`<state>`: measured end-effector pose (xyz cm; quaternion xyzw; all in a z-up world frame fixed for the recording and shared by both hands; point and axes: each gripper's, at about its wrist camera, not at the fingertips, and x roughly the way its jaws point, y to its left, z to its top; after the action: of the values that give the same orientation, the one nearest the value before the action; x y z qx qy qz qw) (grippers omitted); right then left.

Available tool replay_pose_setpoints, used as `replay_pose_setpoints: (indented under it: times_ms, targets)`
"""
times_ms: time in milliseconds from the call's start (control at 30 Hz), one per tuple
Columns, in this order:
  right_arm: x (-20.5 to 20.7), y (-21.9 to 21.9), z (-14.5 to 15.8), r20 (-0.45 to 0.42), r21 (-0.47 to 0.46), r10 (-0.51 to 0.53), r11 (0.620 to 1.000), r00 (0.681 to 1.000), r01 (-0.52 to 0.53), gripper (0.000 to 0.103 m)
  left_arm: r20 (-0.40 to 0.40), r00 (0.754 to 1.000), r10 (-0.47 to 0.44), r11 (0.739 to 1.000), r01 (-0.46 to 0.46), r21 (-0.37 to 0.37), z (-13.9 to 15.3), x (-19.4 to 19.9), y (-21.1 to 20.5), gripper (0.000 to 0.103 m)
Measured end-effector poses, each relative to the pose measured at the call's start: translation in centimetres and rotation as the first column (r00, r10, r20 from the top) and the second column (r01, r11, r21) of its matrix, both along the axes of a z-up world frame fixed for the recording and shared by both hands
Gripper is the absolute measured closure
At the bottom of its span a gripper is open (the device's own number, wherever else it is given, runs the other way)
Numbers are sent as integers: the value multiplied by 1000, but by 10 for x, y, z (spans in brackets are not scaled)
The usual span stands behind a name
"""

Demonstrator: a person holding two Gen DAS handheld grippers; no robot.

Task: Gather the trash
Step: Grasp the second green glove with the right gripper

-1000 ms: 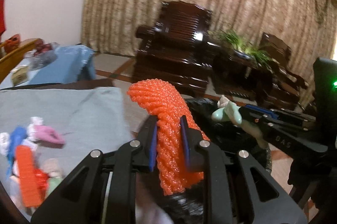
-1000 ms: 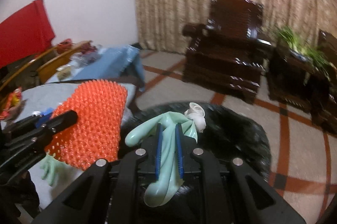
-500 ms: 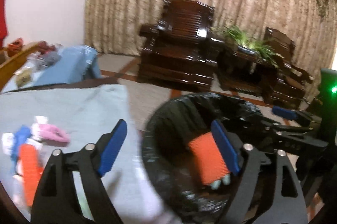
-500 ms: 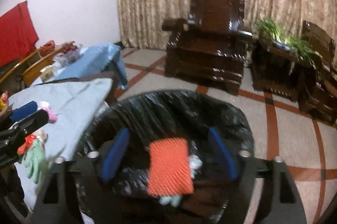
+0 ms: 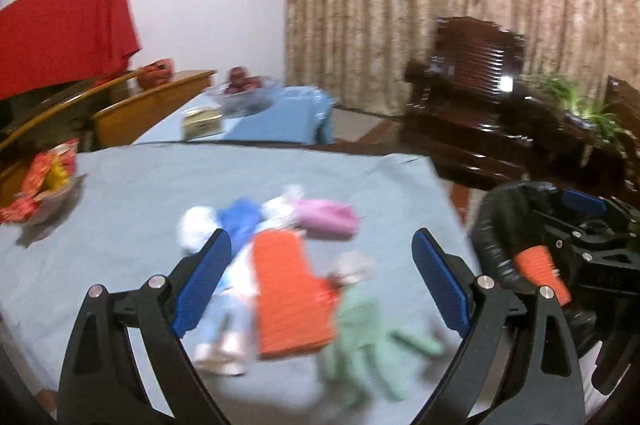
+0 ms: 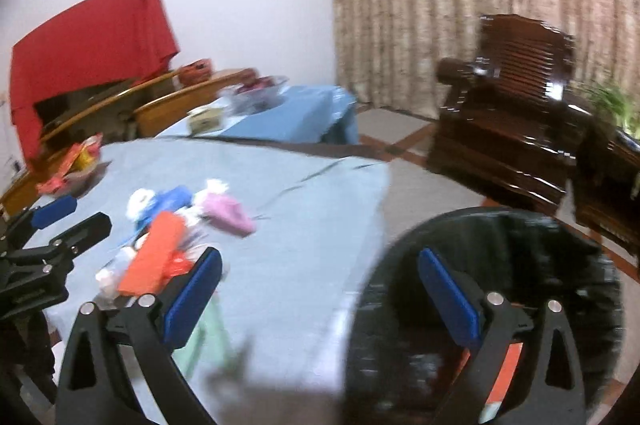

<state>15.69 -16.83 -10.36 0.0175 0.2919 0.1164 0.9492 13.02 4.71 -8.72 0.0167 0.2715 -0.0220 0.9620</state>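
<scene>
My left gripper (image 5: 320, 281) is open and empty over a pile of trash on the grey-blue tablecloth (image 5: 120, 209): an orange foam net (image 5: 290, 293), a green glove (image 5: 360, 341), a pink scrap (image 5: 326, 219), a blue scrap (image 5: 240, 221) and white wads. My right gripper (image 6: 320, 297) is open and empty, between the table edge and the black-lined bin (image 6: 520, 249). An orange foam net (image 6: 506, 373) lies inside the bin; it also shows in the left wrist view (image 5: 540, 273). The pile shows at left in the right wrist view (image 6: 160, 253).
A red snack wrapper (image 5: 48, 177) lies at the table's far left. Behind stand a blue-covered table (image 5: 280, 117) with a box and a bowl, wooden chairs (image 5: 152, 109), a dark wooden armchair (image 6: 512, 121), a plant and curtains.
Both grippers opened and dropped the orange net and green glove into the bin, then swung left toward the table. The left gripper now faces the trash pile.
</scene>
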Motion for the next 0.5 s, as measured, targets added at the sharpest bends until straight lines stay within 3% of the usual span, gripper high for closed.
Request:
replay_pose_setpoints:
  times_ms: [233,500]
  targets:
    - [11,60,-31,-37,-2,77,997,996,-77,8,-33,996,86,996,-86,-5,-17,-7,49,14]
    - [30,95,-72,-135,-16,103,994,985,-106,18,-50,993,104,994,-105,-20,-30,-5,66,14]
